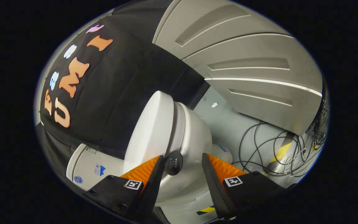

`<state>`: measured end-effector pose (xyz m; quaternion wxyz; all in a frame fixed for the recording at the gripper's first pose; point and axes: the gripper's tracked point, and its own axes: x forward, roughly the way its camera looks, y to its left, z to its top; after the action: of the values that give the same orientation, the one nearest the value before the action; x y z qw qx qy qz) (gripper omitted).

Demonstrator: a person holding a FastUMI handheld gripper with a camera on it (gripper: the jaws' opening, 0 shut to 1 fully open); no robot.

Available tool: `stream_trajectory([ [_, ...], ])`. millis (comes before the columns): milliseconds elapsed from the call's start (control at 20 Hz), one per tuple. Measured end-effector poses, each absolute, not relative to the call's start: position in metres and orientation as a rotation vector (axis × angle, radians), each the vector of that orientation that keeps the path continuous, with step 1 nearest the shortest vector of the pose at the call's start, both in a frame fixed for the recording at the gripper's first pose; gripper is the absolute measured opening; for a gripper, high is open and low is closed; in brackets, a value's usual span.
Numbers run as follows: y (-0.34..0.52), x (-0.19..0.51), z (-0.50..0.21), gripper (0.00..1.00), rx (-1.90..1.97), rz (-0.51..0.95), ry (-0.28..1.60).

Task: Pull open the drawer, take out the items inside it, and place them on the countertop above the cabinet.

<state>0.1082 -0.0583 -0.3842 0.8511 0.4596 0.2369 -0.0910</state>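
Note:
A grey cabinet [244, 62] with three drawer fronts, each with a recessed grip slot, stands beyond the fingers to the upper right; all its drawers look shut. The whole view is tilted. My gripper [181, 160] is open and far from the cabinet. A small dark round disc [173, 162] sits between the fingers, right beside one finger and apart from the other. I cannot tell whether the disc is a loose item or part of the white thing behind it.
A white toilet-shaped fixture [172, 130] sits just ahead of the fingers, with a white tank [92, 168] beside it. Loose cables [269, 146] and yellow-black tape [281, 151] lie on the pale floor [225, 121] below the cabinet.

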Motion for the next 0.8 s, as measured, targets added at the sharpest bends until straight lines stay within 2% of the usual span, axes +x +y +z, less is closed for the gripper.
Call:
stream_trajectory([
  [100,-0.059,0.106,-0.385,0.75,1.007,-0.188,0.495],
  [250,-0.058,0.110,-0.385,0.75,1.040,-0.167,0.483],
  [450,-0.052,0.114,-0.383,0.58,1.092,-0.144,0.462],
  [600,-0.048,0.117,-0.379,0.39,1.142,-0.109,0.432],
  [800,-0.050,0.119,-0.378,0.24,1.218,-0.094,0.405],
])
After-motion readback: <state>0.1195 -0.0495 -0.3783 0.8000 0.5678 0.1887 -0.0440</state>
